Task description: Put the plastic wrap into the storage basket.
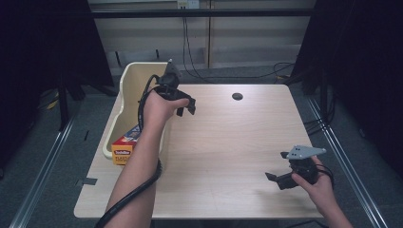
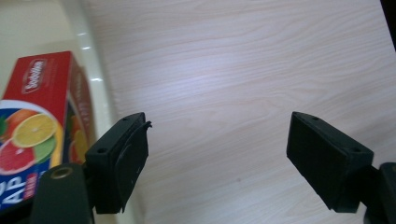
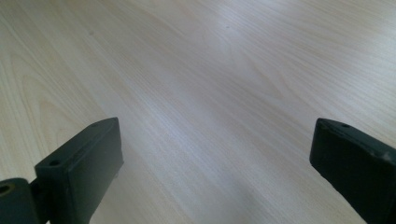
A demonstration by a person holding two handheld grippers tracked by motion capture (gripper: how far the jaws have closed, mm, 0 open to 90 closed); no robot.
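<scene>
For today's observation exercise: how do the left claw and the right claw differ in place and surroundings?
The left claw is held above the table's far left, beside the bin with the box; the right claw sits low near the front right, over bare wood. The left claw's view catches the box; the right claw's does not. Both are open, holding nothing.

My arms are bare, no sleeves or gloves. My left gripper point(image 1: 186, 108) is black throughout, with a thick black cable point(image 1: 133, 192) running along my forearm; its blocky jaws carry small screw holes and flat dark pads. My right gripper point(image 1: 277, 179) is also black, topped by a grey three-cornered plate point(image 1: 304, 152) with small holes.
</scene>
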